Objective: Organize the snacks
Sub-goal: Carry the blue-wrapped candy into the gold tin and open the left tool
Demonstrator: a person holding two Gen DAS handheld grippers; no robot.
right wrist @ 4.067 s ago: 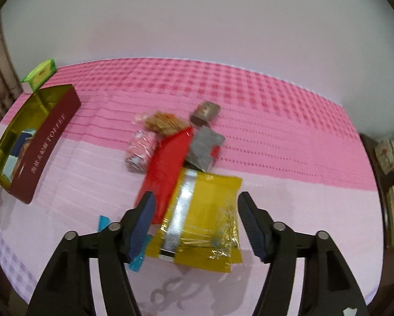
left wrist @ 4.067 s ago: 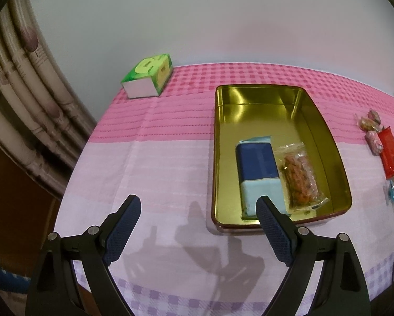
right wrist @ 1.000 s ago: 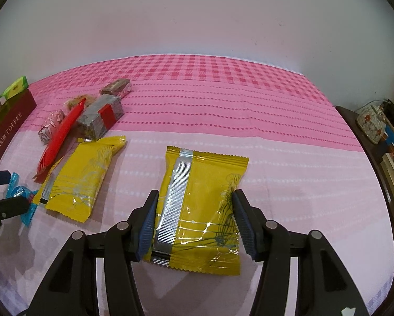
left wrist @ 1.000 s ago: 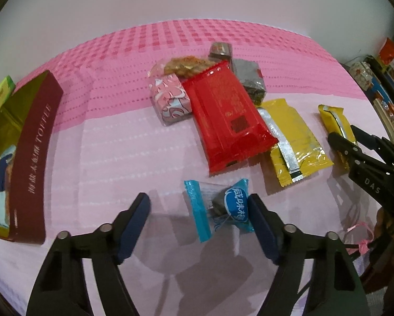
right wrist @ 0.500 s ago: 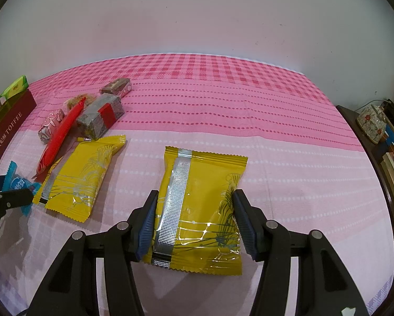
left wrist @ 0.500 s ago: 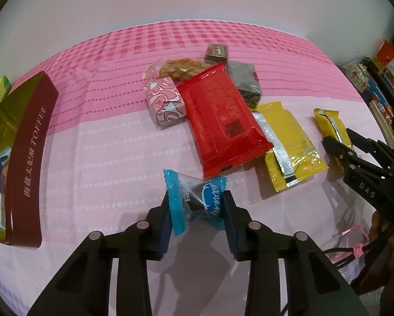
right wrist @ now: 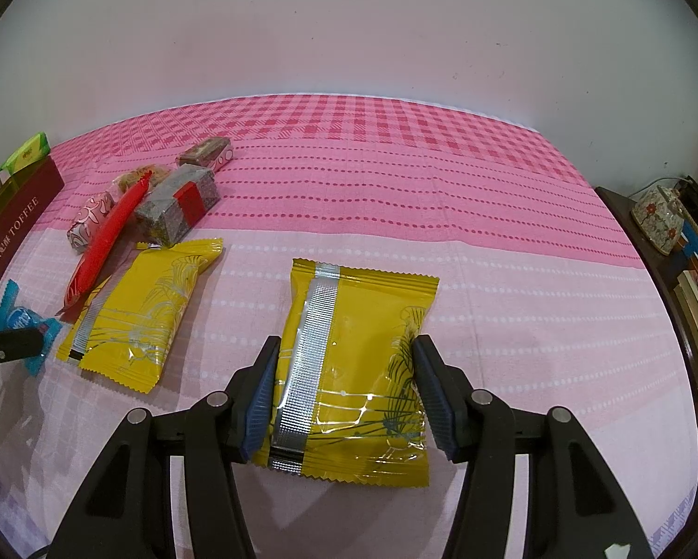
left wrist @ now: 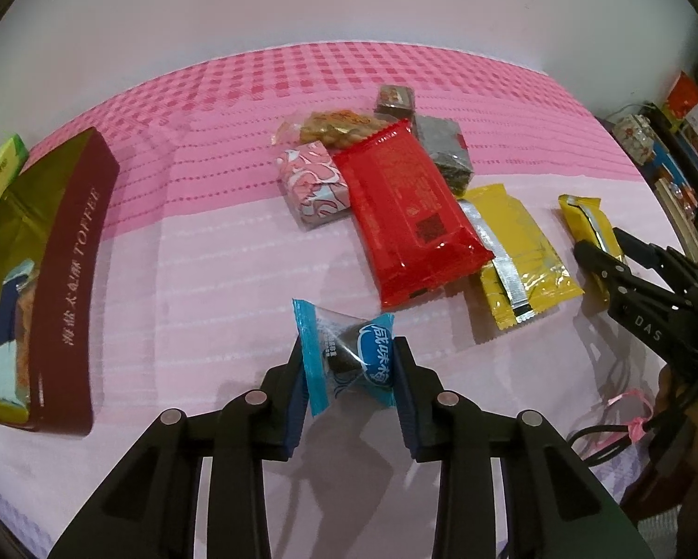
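Observation:
My left gripper (left wrist: 350,363) is shut on a blue-wrapped candy (left wrist: 344,349), held just above the pink cloth. My right gripper (right wrist: 347,354) is shut on a yellow snack packet (right wrist: 358,326), with the pads pressing its two long sides. The left wrist view shows that packet (left wrist: 586,223) and the right gripper (left wrist: 628,279) at the right edge. A maroon toffee tin (left wrist: 69,279) with a gold inside stands at the left and holds a blue packet and an orange snack. A red packet (left wrist: 409,214) and a second yellow packet (left wrist: 516,256) lie between.
Loose snacks cluster behind the red packet: a pink-and-white wrapped block (left wrist: 314,186), a bag of nuts (left wrist: 335,126), a grey packet (left wrist: 442,149) and a small brown one (left wrist: 395,95). A green box (left wrist: 2,165) sits beyond the tin. A cluttered shelf (right wrist: 694,270) borders the table's right side.
My left jaws closed from wide apart onto the blue candy, which now sits pinched upright between the pads. The right gripper and its yellow packet have not moved.

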